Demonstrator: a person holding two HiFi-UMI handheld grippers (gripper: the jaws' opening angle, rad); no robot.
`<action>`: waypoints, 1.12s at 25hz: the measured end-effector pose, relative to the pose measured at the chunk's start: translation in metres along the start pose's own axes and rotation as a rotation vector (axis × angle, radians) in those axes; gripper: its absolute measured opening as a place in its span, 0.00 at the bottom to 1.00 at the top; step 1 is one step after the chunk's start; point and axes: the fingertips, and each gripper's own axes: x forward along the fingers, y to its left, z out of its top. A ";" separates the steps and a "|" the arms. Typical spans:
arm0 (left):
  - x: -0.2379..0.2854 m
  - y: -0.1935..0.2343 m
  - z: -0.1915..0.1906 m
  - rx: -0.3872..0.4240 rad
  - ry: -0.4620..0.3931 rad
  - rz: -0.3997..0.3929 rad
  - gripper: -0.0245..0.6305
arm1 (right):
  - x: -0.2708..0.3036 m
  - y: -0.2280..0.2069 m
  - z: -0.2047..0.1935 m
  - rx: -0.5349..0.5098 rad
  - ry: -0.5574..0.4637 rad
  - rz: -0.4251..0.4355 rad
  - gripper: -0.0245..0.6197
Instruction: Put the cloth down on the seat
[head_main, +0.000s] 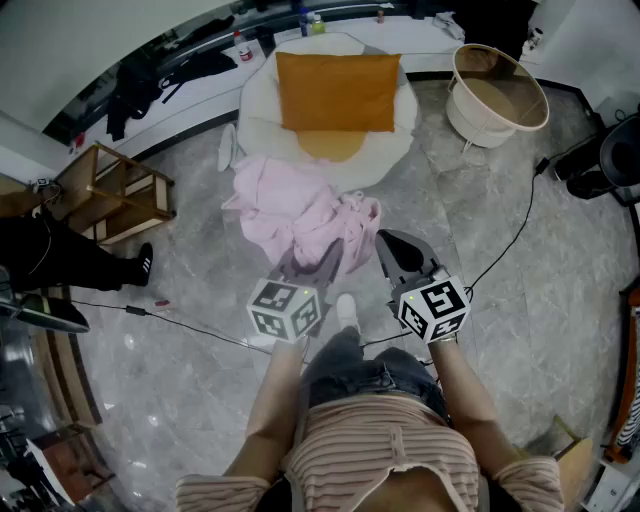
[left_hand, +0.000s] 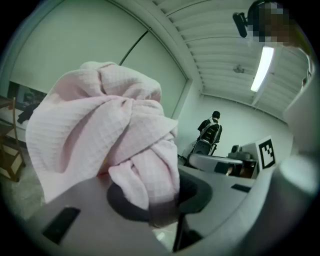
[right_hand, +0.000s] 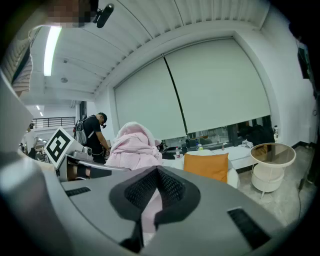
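Note:
A pink cloth (head_main: 295, 205) hangs bunched in the air in front of a round white seat (head_main: 258, 112), which carries an orange cushion (head_main: 337, 90). My left gripper (head_main: 318, 262) is shut on the cloth's near edge. In the left gripper view the cloth (left_hand: 110, 135) bulges up out of the left gripper (left_hand: 160, 200). My right gripper (head_main: 393, 250) is at the cloth's right corner. In the right gripper view the right gripper (right_hand: 157, 175) has its tips together, with a pink strip between the pads. That view also shows the cloth (right_hand: 132, 145) and the cushion (right_hand: 206, 166) beyond.
A white round side table (head_main: 497, 97) stands right of the seat. A wooden stool (head_main: 115, 195) is at the left. Black cables (head_main: 505, 245) run over the marble floor. A person with a backpack (right_hand: 94, 134) stands far off.

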 end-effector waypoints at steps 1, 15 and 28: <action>0.001 0.001 -0.001 0.003 -0.001 0.000 0.19 | 0.001 0.000 -0.001 -0.002 -0.001 -0.001 0.05; 0.004 0.030 0.001 0.005 0.002 0.027 0.19 | 0.025 -0.011 -0.014 0.046 0.009 -0.014 0.05; 0.014 0.057 0.034 0.017 -0.022 0.015 0.19 | 0.034 -0.068 0.007 0.134 -0.005 -0.174 0.05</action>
